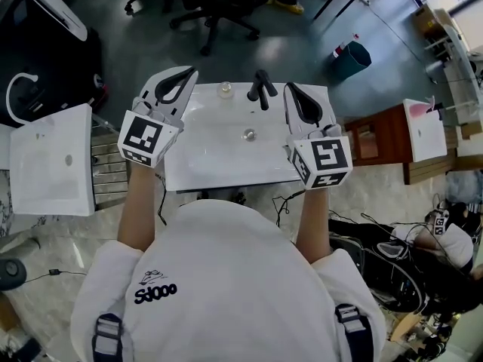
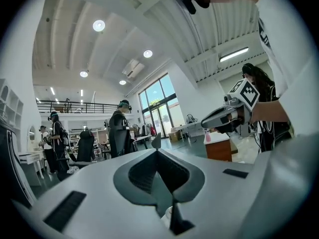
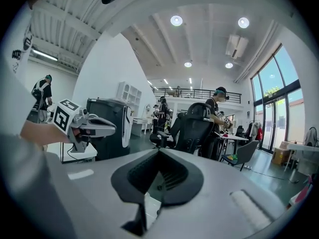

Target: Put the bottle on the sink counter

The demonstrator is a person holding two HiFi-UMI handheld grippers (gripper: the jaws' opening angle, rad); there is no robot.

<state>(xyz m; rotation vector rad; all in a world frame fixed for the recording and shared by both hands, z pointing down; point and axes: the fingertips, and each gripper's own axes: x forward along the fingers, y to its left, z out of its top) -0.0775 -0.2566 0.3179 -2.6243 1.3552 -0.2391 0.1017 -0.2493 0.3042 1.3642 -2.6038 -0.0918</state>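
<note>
Hard one to read: the bottle [image 1: 225,90] is only a small clear blob standing on the sink counter [image 1: 204,168], up at its back rim just beside the black faucet [image 1: 260,89]. It's too small to make out a cap or label, and neither gripper view catches it at all. Both of those cameras tip up into the room and show only a white sliver through the gap behind the jaws. The left gripper [image 1: 190,72] hangs over the counter's back left corner, jaws clenched tip to tip on nothing. The right gripper [image 1: 289,87] hangs over the counter's back right edge, tips pressed together too, and empty. Their marker cubes cover the counter's side edges. The surface itself is glossy white, with a drain [image 1: 248,134] at its middle. A second white basin [image 1: 49,161] sits off the counter's left side and a wooden cabinet [image 1: 377,138] off its right. A black office chair [image 1: 215,10] stands on the dark floor [image 1: 302,36] beyond it. Overhead there's a high white ceiling with round lights [image 2: 98,25], plus tall windows [image 2: 157,103] and people [image 2: 119,128] standing about.
</note>
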